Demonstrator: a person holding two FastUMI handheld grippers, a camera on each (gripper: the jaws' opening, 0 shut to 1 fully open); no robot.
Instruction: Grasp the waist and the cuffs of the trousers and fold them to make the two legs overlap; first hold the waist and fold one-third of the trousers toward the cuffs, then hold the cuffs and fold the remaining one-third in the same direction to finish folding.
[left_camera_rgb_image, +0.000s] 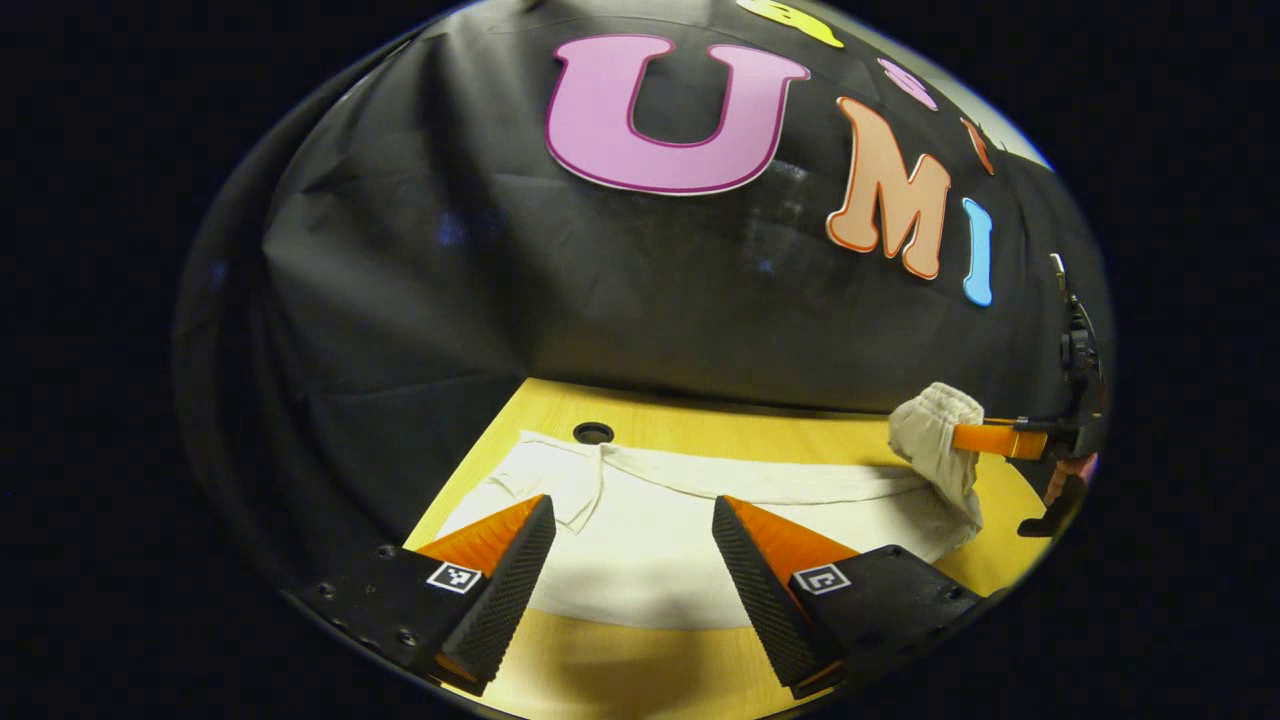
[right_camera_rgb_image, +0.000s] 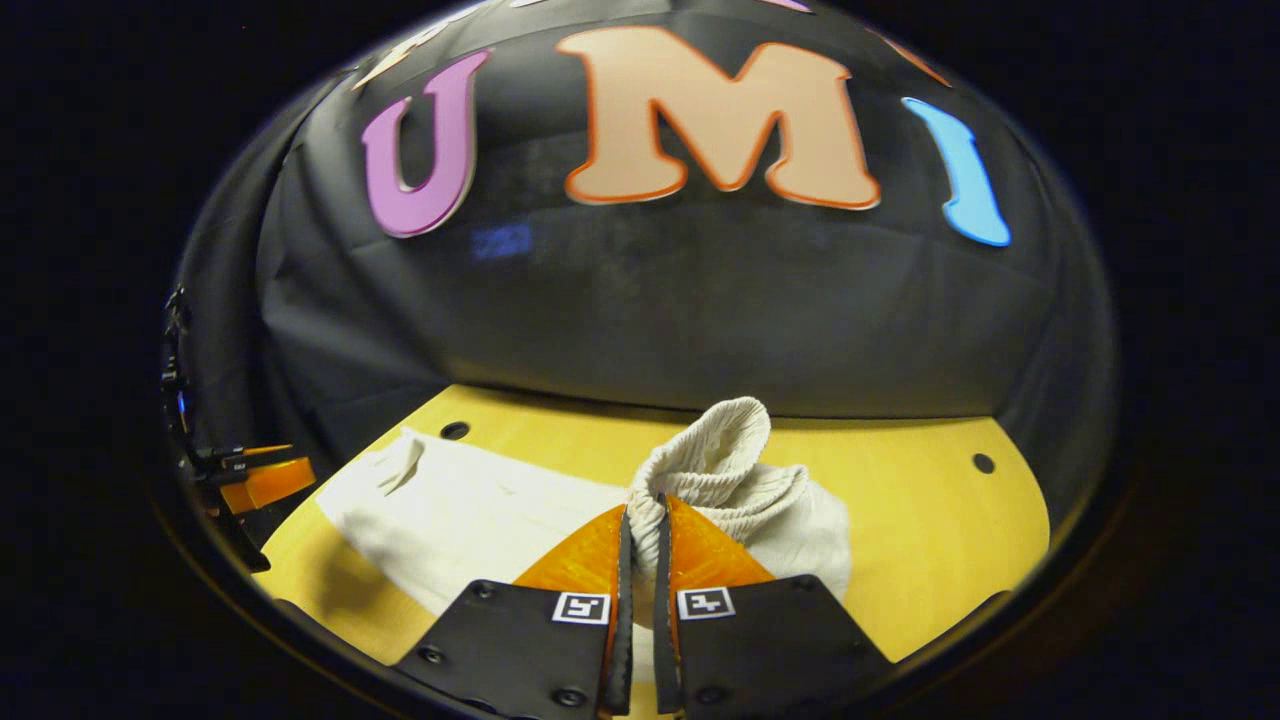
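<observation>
Scene: white trousers (left_camera_rgb_image: 640, 540) lie flat along a yellow desk (right_camera_rgb_image: 930, 540), running across the lower middle of the left gripper view.
Right claw (right_camera_rgb_image: 641, 560): closed tight on the ribbed waist (right_camera_rgb_image: 715, 470), which bunches up above the fingertips at lower centre of the right gripper view; in the left gripper view this claw (left_camera_rgb_image: 960, 437) shows at the far right, lifting that end.
Left claw (left_camera_rgb_image: 632, 530): wide open, holding nothing, poised above the middle of the garment, with the cuff end (left_camera_rgb_image: 545, 480) just up and left of it.
Step in hand: apparently the first fold, the waist carried toward the cuffs.
Doing it well: probably keep the waist low and level, lay it a third along, and use the free claw to pin the fabric so the legs stay stacked.
</observation>
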